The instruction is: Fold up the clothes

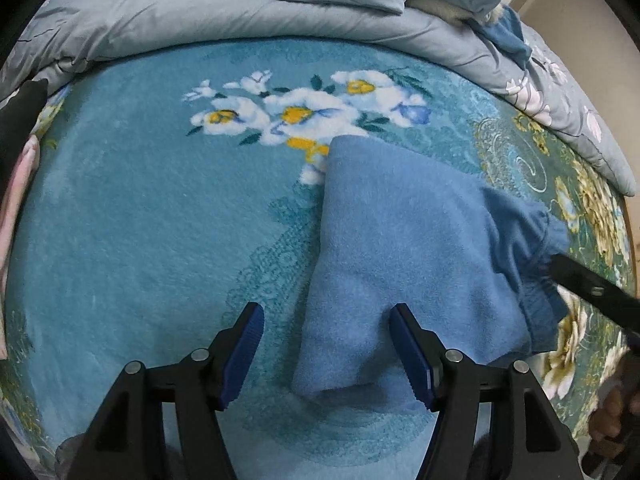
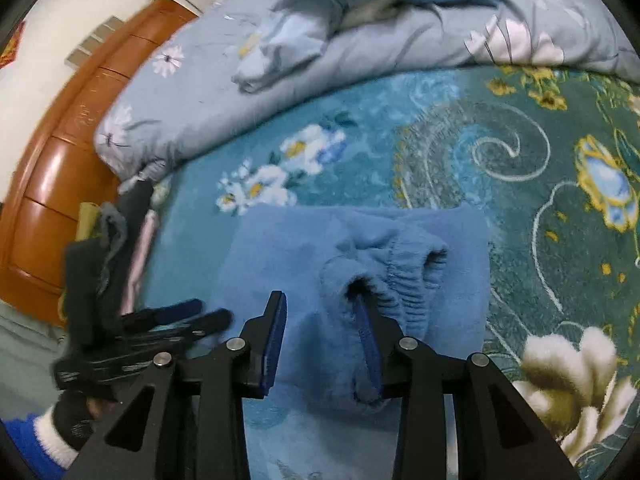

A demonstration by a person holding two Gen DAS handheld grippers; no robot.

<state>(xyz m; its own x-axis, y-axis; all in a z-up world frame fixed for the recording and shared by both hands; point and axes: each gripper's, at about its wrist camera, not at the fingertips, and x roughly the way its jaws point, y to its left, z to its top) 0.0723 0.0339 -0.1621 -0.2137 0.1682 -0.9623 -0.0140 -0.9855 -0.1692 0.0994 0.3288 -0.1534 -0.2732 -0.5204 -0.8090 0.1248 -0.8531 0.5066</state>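
While the blue garment [image 1: 400, 248] lies folded on the floral blanket [image 1: 140, 220], the left gripper [image 1: 326, 356] hangs spread over its near corner, pads clear. The right gripper [image 2: 324, 344] stands part open, one finger [image 2: 370, 344] tucked inside the elastic waistband [image 2: 404, 276].

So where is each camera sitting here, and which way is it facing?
Left wrist: on the left gripper, facing steeply down at the blue fleece garment on the floral blanket; jaws open.
Right wrist: on the right gripper, angled down at the garment's elastic waistband; jaws apart.
Shared: garment, blanket, grey quilt.
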